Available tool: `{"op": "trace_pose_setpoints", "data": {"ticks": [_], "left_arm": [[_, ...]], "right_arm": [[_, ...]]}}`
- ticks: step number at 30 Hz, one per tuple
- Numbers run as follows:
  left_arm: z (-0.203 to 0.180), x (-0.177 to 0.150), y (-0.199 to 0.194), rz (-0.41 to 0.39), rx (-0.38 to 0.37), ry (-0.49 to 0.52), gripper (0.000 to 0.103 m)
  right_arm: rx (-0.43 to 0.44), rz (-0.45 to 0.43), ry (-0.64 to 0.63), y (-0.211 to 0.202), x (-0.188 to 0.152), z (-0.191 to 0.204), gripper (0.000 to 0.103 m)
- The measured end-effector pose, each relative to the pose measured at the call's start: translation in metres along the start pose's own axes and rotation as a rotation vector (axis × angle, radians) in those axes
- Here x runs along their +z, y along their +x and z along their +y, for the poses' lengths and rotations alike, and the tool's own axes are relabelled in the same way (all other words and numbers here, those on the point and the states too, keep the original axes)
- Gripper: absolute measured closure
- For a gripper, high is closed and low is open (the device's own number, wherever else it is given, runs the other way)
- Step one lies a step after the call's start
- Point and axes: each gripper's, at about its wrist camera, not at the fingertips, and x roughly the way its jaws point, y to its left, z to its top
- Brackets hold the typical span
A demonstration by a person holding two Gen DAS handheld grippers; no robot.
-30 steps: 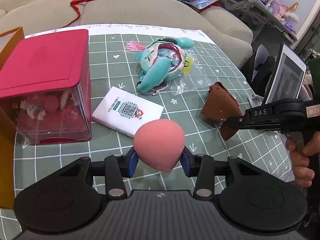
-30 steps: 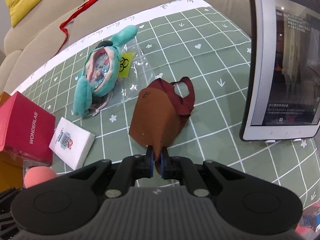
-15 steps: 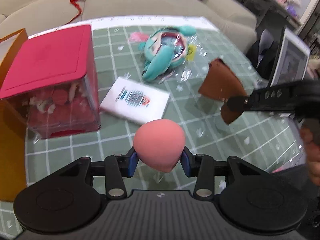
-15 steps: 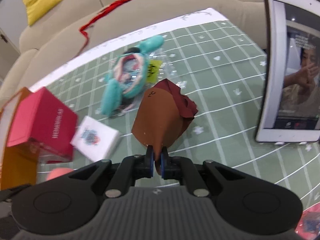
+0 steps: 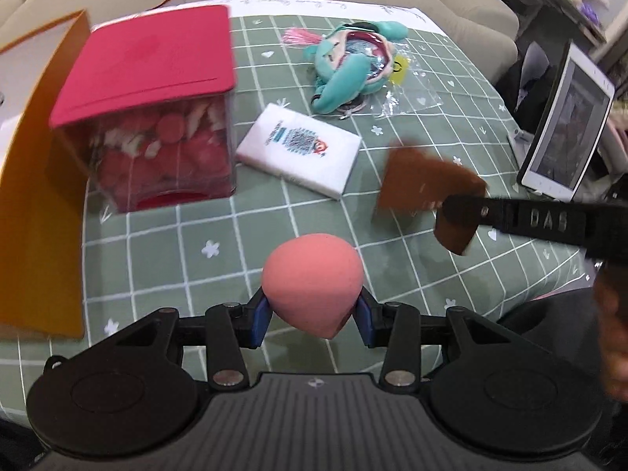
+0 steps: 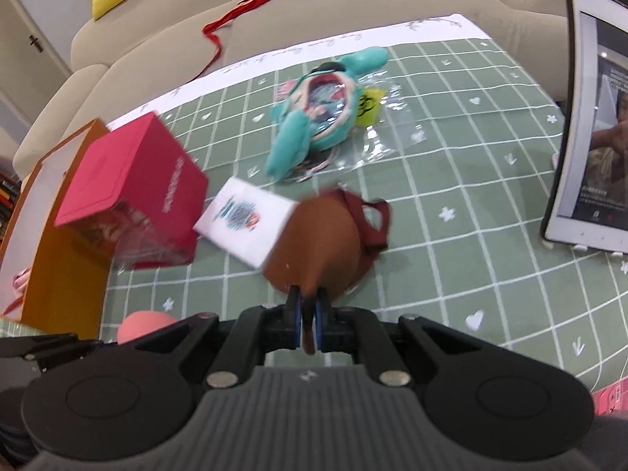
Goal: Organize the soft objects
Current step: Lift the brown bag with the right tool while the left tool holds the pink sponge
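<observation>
So you've got the pink sponge (image 5: 312, 280) pinched in your left tool (image 5: 312, 316), blue pads pressing on both sides of it, jaws about half spread, and it's hanging above the green checked desk (image 5: 451, 90) near the front edge. Your right tool (image 6: 309, 327) is clamped almost completely closed on the lower edge of the brown fabric piece (image 6: 318, 247), which is lifted off the desk too; from the left camera it's pretty blurred.

Behind those, flat on the desk: a white tissue pack (image 5: 300, 149) with a QR code on it, and further back the teal plush doll (image 5: 349, 64) lying on a clear plastic bag (image 5: 412, 92). To the left of the tissue pack is the red-lidded clear box (image 5: 153, 98), full of pink and white stuff. An orange paper bag (image 5: 39, 196) stands right beside the box on the far left. A white tablet (image 6: 592, 117) is propped upright on the right side, and there's a beige sofa (image 6: 353, 11) behind the desk.
</observation>
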Motion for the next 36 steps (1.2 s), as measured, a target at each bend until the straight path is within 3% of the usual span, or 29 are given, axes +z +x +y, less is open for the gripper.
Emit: {"op": "trace_pose_setpoints", "data": {"ticks": [9, 16, 21, 23, 24, 26, 28, 33, 36], "left_arm": [[0.026, -0.015, -0.035, -0.033, 0.016, -0.022, 0.053], [0.059, -0.021, -0.071, -0.109, 0.027, -0.081, 0.053], [0.077, -0.026, -0.085, -0.148, 0.036, -0.116, 0.053], [0.082, -0.027, -0.085, -0.150, 0.029, -0.130, 0.053], [0.082, -0.027, -0.084, -0.148, 0.025, -0.132, 0.053], [0.082, -0.028, -0.082, -0.143, 0.014, -0.131, 0.053], [0.081, -0.029, -0.082, -0.146, 0.002, -0.118, 0.053], [0.075, -0.031, -0.083, -0.153, -0.009, -0.094, 0.053], [0.077, -0.031, -0.081, -0.142, -0.014, -0.100, 0.053]], "right_arm": [[0.090, 0.044, -0.086, -0.002, -0.032, 0.056, 0.100], [0.117, -0.009, -0.124, -0.016, -0.034, 0.092, 0.103], [0.076, -0.016, -0.154, -0.017, -0.035, 0.102, 0.102], [0.010, -0.025, -0.159, -0.010, -0.035, 0.099, 0.094], [-0.024, -0.037, -0.155, -0.005, -0.033, 0.096, 0.070], [-0.093, -0.026, -0.105, 0.010, -0.027, 0.086, 0.044], [-0.125, 0.005, -0.025, 0.022, -0.021, 0.072, 0.045], [-0.164, 0.071, 0.086, 0.052, -0.013, 0.058, 0.019], [-0.199, 0.099, 0.116, 0.068, -0.011, 0.064, 0.013]]}}
